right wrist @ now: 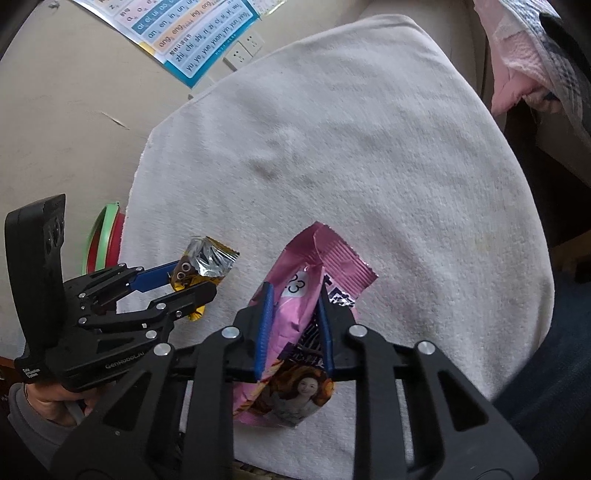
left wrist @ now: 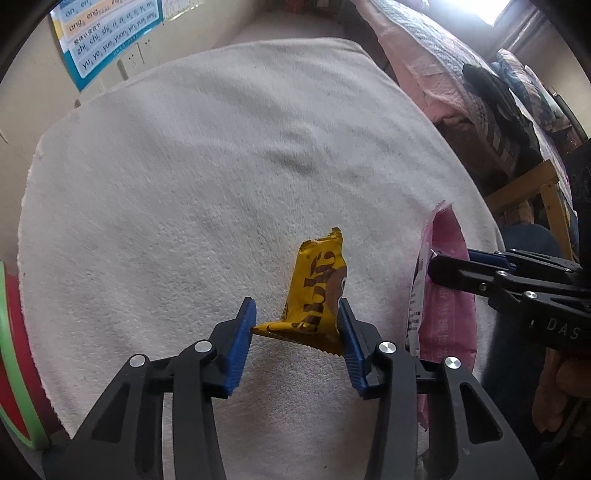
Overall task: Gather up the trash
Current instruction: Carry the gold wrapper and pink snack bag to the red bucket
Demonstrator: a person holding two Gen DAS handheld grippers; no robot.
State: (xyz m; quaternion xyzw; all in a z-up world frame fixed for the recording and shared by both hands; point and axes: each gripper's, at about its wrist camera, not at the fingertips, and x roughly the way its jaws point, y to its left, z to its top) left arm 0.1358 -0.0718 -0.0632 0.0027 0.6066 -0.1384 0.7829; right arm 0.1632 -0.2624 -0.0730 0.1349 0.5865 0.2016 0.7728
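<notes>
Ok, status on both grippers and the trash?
Left gripper shut on yellow wrapper. Right gripper shut on pink packet. Both on white towel. Nothing in the way.

Beige wall [right wrist: 66, 110] at upper left of both views, scuffed. Pinyin chart [left wrist: 107, 33] pinned there, blue-bordered; white sockets [right wrist: 243, 51] just below it. White towel [left wrist: 207, 177] covers the work surface. Pink quilted bedding [left wrist: 436, 70] at upper right (dark garment on top). Wooden frame [left wrist: 532, 192] at right edge. Bright daylight [left wrist: 476, 9] top right.
</notes>
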